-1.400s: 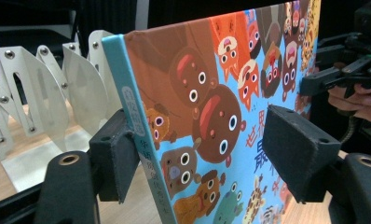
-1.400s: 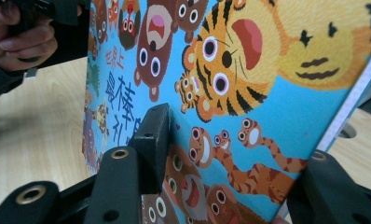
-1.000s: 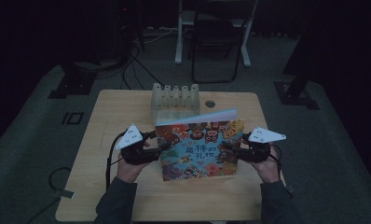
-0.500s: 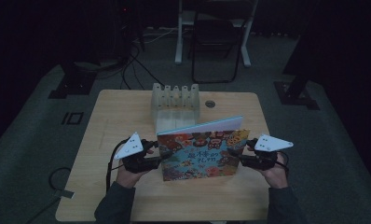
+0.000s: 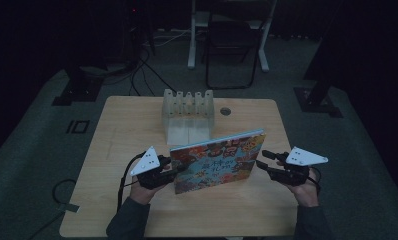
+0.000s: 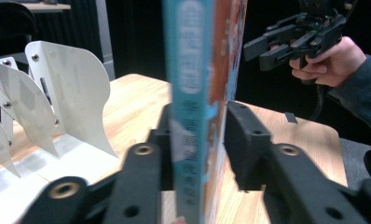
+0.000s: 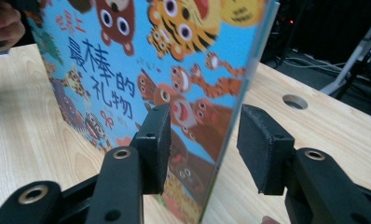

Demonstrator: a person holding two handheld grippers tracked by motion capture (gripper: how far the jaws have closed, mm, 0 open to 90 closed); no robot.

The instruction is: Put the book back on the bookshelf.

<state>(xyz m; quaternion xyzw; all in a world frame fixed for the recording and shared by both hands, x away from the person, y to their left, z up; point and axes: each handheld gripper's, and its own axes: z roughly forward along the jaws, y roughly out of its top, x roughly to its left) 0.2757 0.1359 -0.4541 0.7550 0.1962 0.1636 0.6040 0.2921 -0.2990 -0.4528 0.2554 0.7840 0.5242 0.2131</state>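
Wooden tabletop (image 5: 127, 130), high view: a picture book (image 5: 217, 161) stands on its lower edge between the two grippers, cover toward the person. The left gripper (image 5: 173, 170) meets the book's spine end, and the right gripper (image 5: 259, 159) sits at the opposite edge; a white divider rack (image 5: 188, 116) stands beyond the book, well apart from the right gripper.

Left gripper view: the book's turquoise spine (image 6: 189, 93) rises upright between the two black jaws, which have just been closing. The nearer pad (image 6: 165, 154) lies against the spine's side; a narrow gap remains at the other pad (image 6: 242, 144), so the grip is not yet clamped. The rack's white fins (image 6: 67, 88) stand beside this gripper, and the right gripper (image 6: 258, 49) hangs farther off, past the book.

Right gripper view: the jaws have just been closing and stand apart, straddling the book's free edge (image 7: 239, 112). One pad (image 7: 156, 144) fronts the illustrated cover (image 7: 141, 70); the other pad (image 7: 263, 149) is clear behind it. A round hole (image 7: 295, 101) in the tabletop lies beyond.
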